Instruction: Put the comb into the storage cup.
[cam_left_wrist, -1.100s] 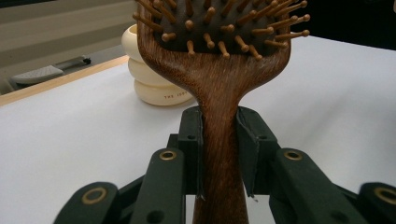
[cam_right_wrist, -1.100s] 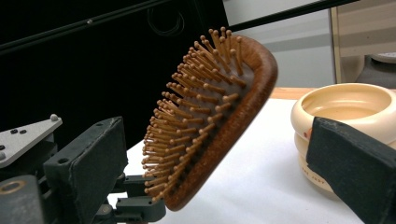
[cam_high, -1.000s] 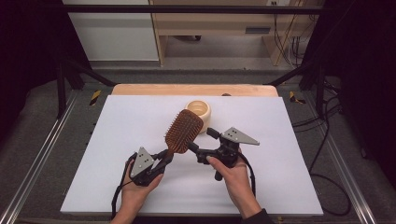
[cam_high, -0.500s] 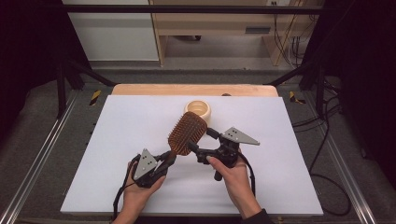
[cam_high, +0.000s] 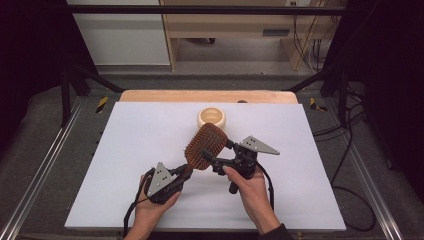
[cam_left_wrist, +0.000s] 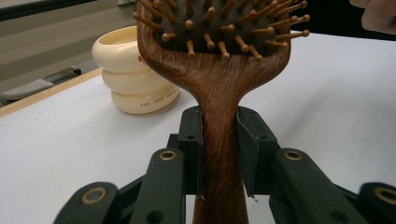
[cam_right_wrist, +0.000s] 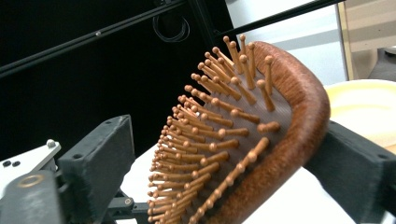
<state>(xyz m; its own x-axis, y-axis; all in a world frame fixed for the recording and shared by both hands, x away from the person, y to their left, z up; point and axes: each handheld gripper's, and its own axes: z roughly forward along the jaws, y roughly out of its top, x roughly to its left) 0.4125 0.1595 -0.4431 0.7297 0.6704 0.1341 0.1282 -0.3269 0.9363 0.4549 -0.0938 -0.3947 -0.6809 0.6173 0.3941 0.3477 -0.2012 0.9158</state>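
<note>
Bright table, dark surround, sharp.

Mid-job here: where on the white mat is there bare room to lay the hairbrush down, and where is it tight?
The white mat is bare along its whole left half, and on the right between the right gripper and the mat's right edge. It is crowded mid-mat, where the hairbrush, the cream bowl and the left gripper sit close together.

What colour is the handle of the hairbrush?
Reddish-brown wood; the handle shows best in the left gripper view.
</note>
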